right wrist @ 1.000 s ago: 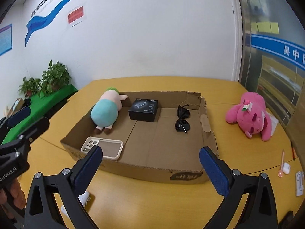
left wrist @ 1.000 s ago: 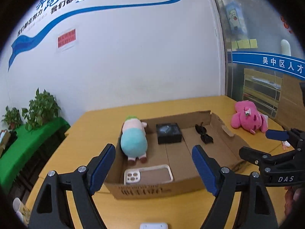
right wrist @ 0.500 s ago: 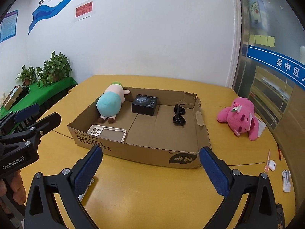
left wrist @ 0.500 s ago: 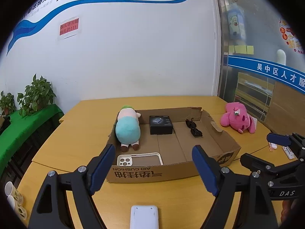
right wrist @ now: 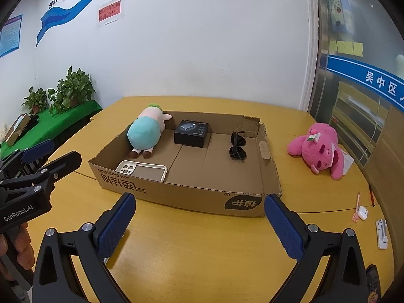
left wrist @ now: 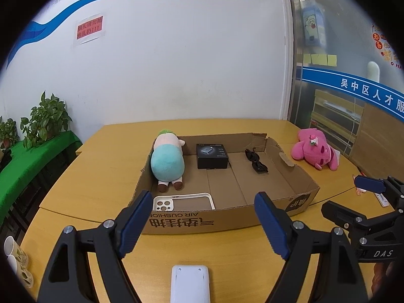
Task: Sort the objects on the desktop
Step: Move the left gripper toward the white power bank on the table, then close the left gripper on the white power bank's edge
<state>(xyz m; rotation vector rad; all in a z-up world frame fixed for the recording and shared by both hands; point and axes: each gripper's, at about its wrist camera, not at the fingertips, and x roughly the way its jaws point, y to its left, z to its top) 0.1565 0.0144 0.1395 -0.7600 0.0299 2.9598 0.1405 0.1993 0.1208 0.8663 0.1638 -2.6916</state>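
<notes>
A shallow cardboard box (left wrist: 300,199) (right wrist: 192,197) sits mid-table. In it lie a teal plush (left wrist: 167,162) (right wrist: 145,131), a black small box (left wrist: 212,155) (right wrist: 191,133), black sunglasses (left wrist: 256,161) (right wrist: 237,146) and a white phone case (left wrist: 183,201) (right wrist: 141,169). A pink plush (left wrist: 314,149) (right wrist: 319,145) lies on the table right of the box. A white flat device (left wrist: 190,284) lies on the table below my left gripper (left wrist: 203,223), which is open and empty. My right gripper (right wrist: 199,223) is open and empty in front of the box.
White earbuds case (right wrist: 363,212), a pink pen (right wrist: 356,207) and a white stand (right wrist: 382,232) lie at the table's right edge. Paper cups (left wrist: 15,257) stand at the left edge. Potted plants (right wrist: 72,88) stand on a green bench to the left.
Both grippers have pulled back from the box and risen; the box now sits farther away and the white device has come into the left view. Both stay open.
</notes>
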